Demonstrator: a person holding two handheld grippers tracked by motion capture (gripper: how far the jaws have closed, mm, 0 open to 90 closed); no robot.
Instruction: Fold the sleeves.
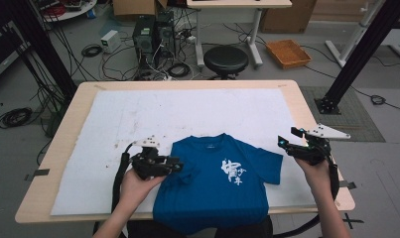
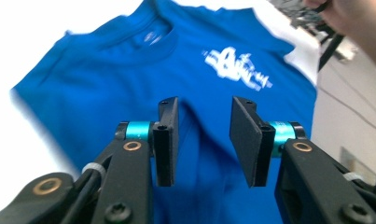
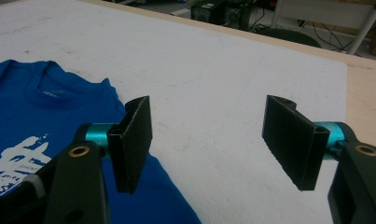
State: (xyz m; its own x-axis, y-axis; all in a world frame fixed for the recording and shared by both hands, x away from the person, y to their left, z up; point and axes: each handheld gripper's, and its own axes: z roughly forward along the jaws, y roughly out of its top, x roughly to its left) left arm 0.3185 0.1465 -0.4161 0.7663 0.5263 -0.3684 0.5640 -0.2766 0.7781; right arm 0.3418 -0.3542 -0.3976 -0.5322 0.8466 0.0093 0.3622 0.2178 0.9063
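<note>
one blue cotton t-shirt [image 1: 215, 183] with white chest print lies flat at 6 o'clock; two grippers, left gripper [image 1: 176, 166] and right gripper [image 1: 286, 143], both released.

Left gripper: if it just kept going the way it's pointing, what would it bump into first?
Most likely the blue T-shirt. The left gripper points at the cloth with open jaws and nothing between them, though how near it is stays unclear.

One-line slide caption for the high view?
Blue T-shirt lies front-up on the white mat; left hand-held gripper at its folded-in sleeve, right hand-held gripper open beside the other sleeve.
</note>
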